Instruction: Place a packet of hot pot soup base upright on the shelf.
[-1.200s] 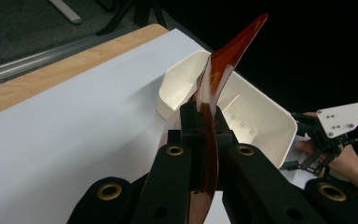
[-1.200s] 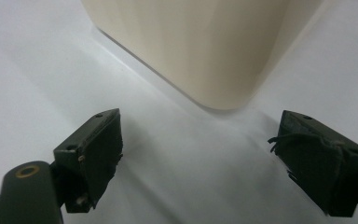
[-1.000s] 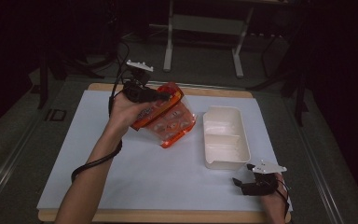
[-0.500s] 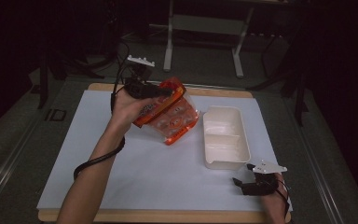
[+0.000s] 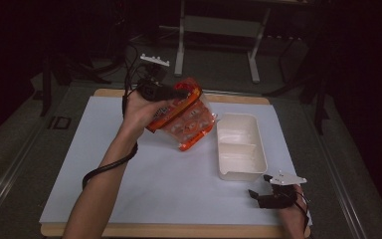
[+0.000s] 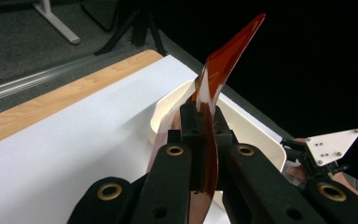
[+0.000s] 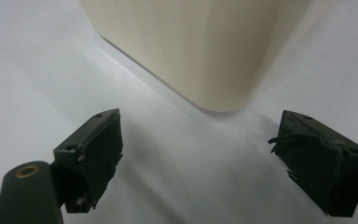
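Jaws on my left gripper (image 6: 204, 135) are clenched on the thin top seal of the orange snack bag (image 5: 186, 117), which hangs tilted in the air above the white sheet (image 5: 144, 174), at about 9 o'clock from the cream two-compartment tray (image 5: 239, 147) and just beside its rim. My right gripper (image 7: 200, 158) is released, jaws wide apart, resting on the tabletop at roughly 5 o'clock from the tray, its near corner just ahead of the jaws. What worries me is the hold: I have only a narrow strip of slick film, so the bag's weight could pull it loose. A swinging bag could also nudge the light tray, which nothing is steadying, and skid it across the sheet.
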Motion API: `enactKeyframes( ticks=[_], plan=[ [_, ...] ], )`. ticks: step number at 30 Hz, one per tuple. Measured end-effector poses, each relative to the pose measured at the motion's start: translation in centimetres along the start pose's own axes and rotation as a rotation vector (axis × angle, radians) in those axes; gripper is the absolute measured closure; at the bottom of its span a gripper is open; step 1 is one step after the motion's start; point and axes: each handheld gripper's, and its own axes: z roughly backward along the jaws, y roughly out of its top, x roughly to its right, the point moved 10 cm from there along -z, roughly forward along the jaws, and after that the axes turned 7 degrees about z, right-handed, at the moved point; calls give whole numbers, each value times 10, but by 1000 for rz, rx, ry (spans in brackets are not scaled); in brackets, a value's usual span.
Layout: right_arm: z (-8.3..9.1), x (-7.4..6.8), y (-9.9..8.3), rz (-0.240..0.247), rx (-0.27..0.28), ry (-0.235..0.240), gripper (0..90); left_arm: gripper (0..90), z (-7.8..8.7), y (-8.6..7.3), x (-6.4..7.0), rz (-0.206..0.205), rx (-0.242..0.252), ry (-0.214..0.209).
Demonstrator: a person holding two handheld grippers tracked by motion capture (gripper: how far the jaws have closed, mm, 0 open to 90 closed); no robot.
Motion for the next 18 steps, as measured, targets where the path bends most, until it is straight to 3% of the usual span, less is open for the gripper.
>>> enactKeyframes(
  ticks=[18],
  plan=[
    [0, 0, 0, 1, 0, 0, 144, 900, -6, 14, 8, -3, 4, 7]
  ],
)
